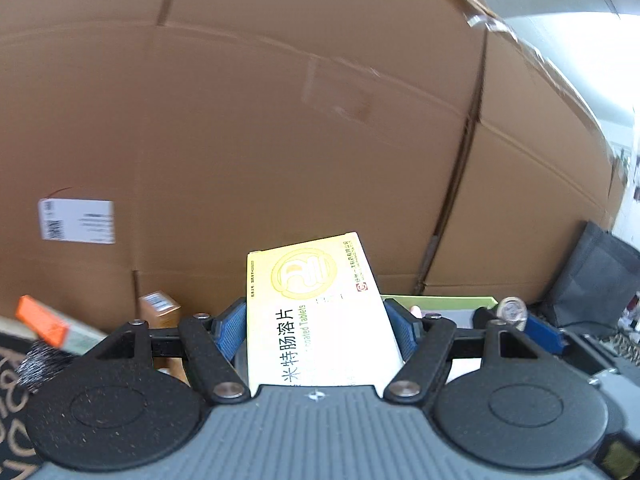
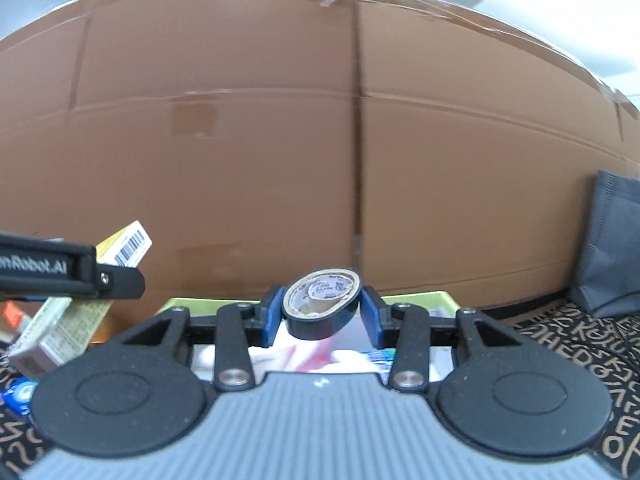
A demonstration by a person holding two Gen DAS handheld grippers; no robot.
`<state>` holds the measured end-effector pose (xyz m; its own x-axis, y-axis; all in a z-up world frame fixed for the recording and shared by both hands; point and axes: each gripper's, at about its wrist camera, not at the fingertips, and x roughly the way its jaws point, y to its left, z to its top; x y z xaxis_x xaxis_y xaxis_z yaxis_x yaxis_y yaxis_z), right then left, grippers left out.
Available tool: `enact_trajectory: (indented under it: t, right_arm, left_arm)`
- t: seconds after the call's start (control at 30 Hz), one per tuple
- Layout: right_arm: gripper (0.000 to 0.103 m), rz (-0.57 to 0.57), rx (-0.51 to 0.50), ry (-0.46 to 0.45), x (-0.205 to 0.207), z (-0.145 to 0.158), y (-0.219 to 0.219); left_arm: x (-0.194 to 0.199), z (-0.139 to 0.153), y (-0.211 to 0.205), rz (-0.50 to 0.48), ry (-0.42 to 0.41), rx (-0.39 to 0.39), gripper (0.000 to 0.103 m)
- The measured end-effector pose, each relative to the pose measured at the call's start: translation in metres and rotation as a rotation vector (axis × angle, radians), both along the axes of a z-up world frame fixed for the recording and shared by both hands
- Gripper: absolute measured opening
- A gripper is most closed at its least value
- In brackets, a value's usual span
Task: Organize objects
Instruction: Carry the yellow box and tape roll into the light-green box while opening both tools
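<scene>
My left gripper (image 1: 318,330) is shut on a pale yellow tablet box (image 1: 316,304) with Chinese print, held flat between the blue pads and lifted off the surface. In the right wrist view my right gripper (image 2: 322,312) is shut on a black roll of tape (image 2: 322,300), its cardboard core facing up. The left gripper (image 2: 96,274) enters that view from the left, with the yellow box's barcoded end (image 2: 128,246) sticking out past it. From the left wrist view the tape roll (image 1: 514,312) shows edge-on at the right, between the other gripper's blue pads.
A wall of big brown cardboard boxes (image 2: 320,140) fills the background. A green-rimmed tray (image 2: 416,298) lies below the grippers on a black cloth with tan letters (image 2: 560,344). Medicine boxes (image 2: 60,336) pile at the left, an orange-ended box (image 1: 42,320) too. A grey bag (image 2: 612,240) stands right.
</scene>
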<state>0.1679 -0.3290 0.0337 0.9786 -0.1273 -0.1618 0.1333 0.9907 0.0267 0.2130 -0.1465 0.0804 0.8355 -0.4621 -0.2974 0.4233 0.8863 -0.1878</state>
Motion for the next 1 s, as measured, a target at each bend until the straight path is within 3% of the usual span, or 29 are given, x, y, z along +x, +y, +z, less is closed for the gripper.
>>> enact_trajectory:
  t: [0.13,0.27,0.3,0.33,0.37,0.43,0.53,0.6,0.73,1.0]
  right_arm:
    - [0.041,-0.023,0.064,-0.001,-0.002,0.0,-0.014]
    - [0.041,0.002,0.038,0.011,0.007,-0.003,-0.007]
    - [0.049,0.014,0.04,0.024,0.011,-0.007,-0.007]
    - [0.073,0.03,0.041,0.051,0.018,-0.011,-0.007]
    - [0.082,0.031,0.041,0.085,0.022,-0.015,-0.008]
    - [0.087,-0.036,0.033,0.097,0.023,-0.02,-0.009]
    - [0.103,-0.13,0.053,0.008,0.01,-0.015,-0.016]
    - [0.103,-0.157,0.083,-0.028,0.004,-0.014,-0.022]
    - [0.103,-0.146,0.127,0.001,0.009,-0.015,-0.024]
    - [0.103,-0.121,0.077,0.011,0.006,-0.018,-0.015]
  left_arm:
    - [0.005,-0.01,-0.009,-0.018,-0.012,0.051,0.074]
    - [0.015,-0.012,-0.007,-0.053,-0.013,0.001,0.074]
    - [0.017,-0.014,-0.006,-0.086,-0.027,-0.03,0.075]
    - [0.019,-0.016,-0.004,-0.115,-0.036,-0.064,0.087]
    - [0.021,-0.019,-0.002,-0.119,-0.028,-0.092,0.103]
    - [0.023,-0.023,0.002,-0.076,-0.008,-0.115,0.103]
    - [0.028,-0.024,0.007,-0.048,0.02,-0.104,0.103]
    - [0.029,-0.025,0.011,-0.047,0.035,-0.12,0.103]
    - [0.021,-0.025,0.012,-0.038,0.014,-0.091,0.103]
    - [0.008,-0.021,0.006,-0.033,-0.017,-0.012,0.103]
